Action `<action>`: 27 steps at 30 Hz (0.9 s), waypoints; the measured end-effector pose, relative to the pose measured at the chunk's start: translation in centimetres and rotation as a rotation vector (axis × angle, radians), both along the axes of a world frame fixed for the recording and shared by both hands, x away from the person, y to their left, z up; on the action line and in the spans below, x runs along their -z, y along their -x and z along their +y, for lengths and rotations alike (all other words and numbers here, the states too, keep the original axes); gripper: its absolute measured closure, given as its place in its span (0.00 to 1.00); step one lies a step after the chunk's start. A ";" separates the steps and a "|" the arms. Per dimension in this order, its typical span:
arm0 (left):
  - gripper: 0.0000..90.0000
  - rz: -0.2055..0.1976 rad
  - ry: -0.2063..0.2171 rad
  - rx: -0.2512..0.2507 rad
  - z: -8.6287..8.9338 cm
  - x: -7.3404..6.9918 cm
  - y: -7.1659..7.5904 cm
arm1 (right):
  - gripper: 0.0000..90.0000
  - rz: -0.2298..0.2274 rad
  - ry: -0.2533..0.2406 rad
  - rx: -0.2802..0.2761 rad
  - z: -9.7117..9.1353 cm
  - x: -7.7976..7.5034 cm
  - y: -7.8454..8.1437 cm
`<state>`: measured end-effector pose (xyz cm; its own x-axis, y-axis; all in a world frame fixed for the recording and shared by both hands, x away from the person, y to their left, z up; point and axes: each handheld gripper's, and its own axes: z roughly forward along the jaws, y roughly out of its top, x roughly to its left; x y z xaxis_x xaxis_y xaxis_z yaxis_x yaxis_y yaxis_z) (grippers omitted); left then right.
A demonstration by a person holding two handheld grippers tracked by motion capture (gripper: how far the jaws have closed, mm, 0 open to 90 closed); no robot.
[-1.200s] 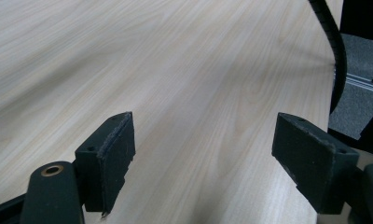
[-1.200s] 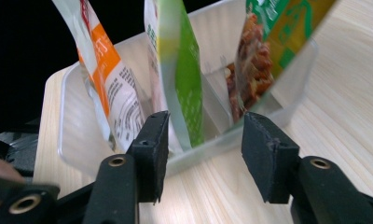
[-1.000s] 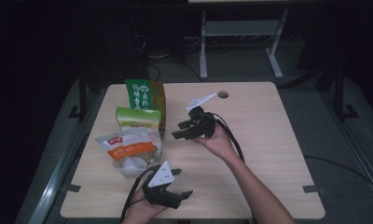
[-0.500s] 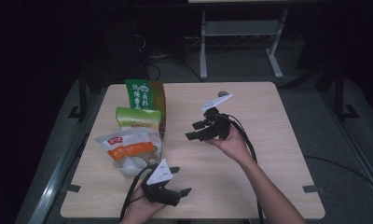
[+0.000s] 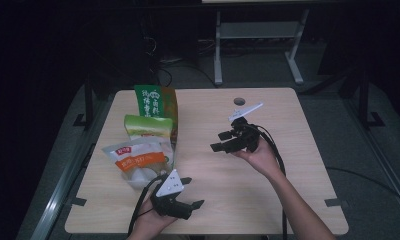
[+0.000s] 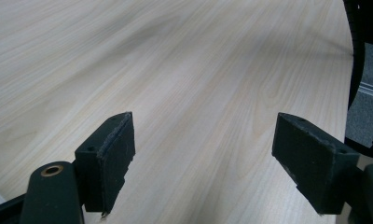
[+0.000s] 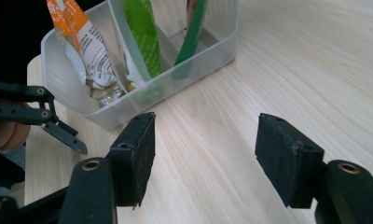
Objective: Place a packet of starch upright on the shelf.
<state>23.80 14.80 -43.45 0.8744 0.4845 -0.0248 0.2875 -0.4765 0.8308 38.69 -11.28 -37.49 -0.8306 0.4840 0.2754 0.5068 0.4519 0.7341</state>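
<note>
A clear plastic bin (image 7: 201, 60) stands at the table's left with three bags upright in it: an orange-and-white bag (image 5: 138, 161) (image 7: 84, 42), a light green bag (image 5: 148, 127) (image 7: 142, 32) and a dark green bag (image 5: 155, 100) (image 7: 194, 32). My right gripper (image 5: 217, 141) (image 7: 205, 149) hovers at mid-table, to the right of the bin and pointing at it. It is open, its jaws have just been opening, and nothing is between them. My left gripper (image 5: 194, 192) (image 6: 203, 140) rests near the front edge, open over bare wood.
The wooden table (image 5: 268, 200) has a round cable hole (image 5: 239, 101) at the back. A metal stand (image 5: 258, 37) sits on the floor behind. Cables trail from both grippers toward the front edge. Dark floor surrounds the table.
My right gripper has moved to the right, away from the bags, and its jaws stand wider apart. The left gripper has stayed put.
</note>
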 end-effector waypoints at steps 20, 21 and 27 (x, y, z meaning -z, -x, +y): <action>0.23 -0.001 -0.003 -0.012 0.5 -0.3 -0.3 | 0.37 0.015 0.030 0.050 -2.8 0.3 0.8; 0.23 -0.002 -0.004 -0.012 0.5 -0.3 -0.3 | 0.37 0.009 0.034 0.047 -2.9 0.4 0.9; 0.23 0.000 0.005 -0.018 0.5 -0.3 -0.3 | 0.35 0.013 0.038 0.058 -3.9 0.7 1.3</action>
<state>24.05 15.29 -43.14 0.8655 0.5002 -0.0275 0.2965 -0.4672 0.8330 37.35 -15.14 -38.21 -0.7972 0.5416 0.2668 0.5427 0.4491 0.7098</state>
